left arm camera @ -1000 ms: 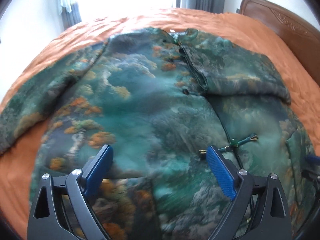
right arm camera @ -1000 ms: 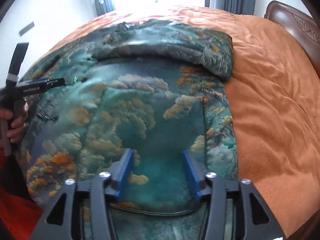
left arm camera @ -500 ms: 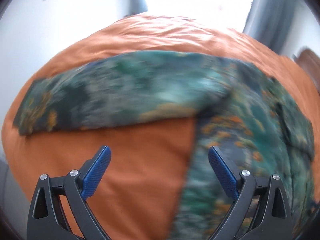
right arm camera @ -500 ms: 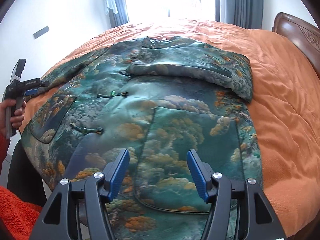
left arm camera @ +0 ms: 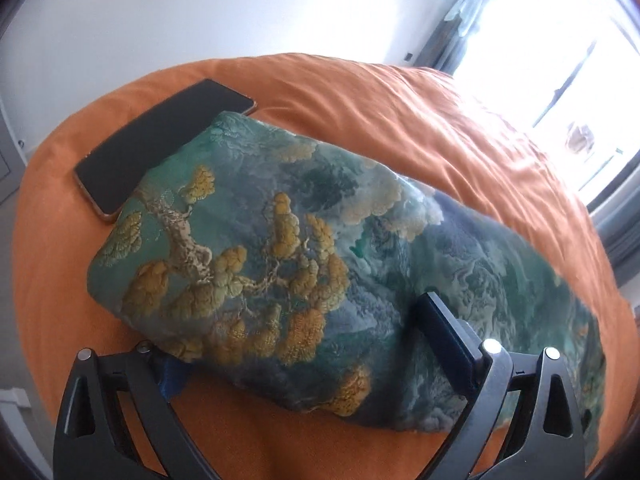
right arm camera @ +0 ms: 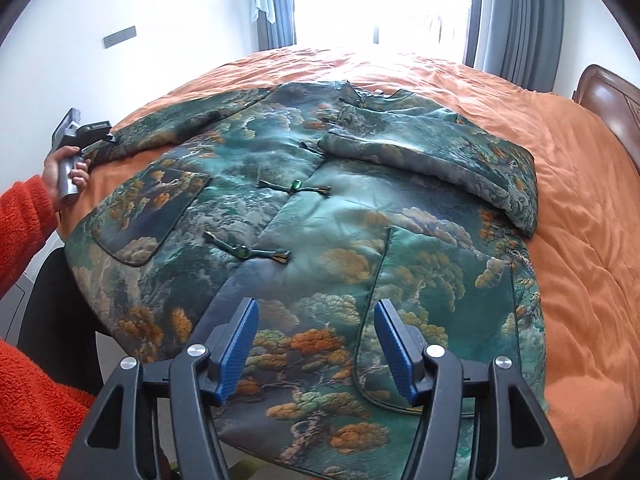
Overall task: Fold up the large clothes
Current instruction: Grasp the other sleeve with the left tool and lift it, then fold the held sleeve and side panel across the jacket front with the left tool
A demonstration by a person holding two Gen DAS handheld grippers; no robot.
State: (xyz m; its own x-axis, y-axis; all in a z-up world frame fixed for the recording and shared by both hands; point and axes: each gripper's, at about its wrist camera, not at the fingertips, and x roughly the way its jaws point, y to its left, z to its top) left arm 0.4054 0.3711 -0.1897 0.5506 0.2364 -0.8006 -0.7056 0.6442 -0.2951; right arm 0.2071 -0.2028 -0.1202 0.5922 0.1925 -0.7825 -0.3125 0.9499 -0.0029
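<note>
Left wrist view: left gripper (left arm camera: 304, 344) straddles the jacket's sleeve (left arm camera: 280, 264), fingers apart — right gripper (right arm camera: 316, 344) hovers parted.

Left finger (left arm camera: 172, 376) of the left gripper (left arm camera: 304, 344) under the sleeve cuff (left arm camera: 224, 280); phone's (left arm camera: 160, 136) near corner beneath it.

That green brocade jacket (right arm camera: 360, 220) with woven orange-and-gold trees has a satiny sheen, cloth raised and textured. The orange bedspread (right arm camera: 580, 240) is soft, slightly shiny crinkled fabric. The black phone (left arm camera: 160, 140) is glossy glass. The brown wooden headboard (right arm camera: 612, 104) looks polished, and the person's red sleeve (right arm camera: 24, 216) is fuzzy fleece.
</note>
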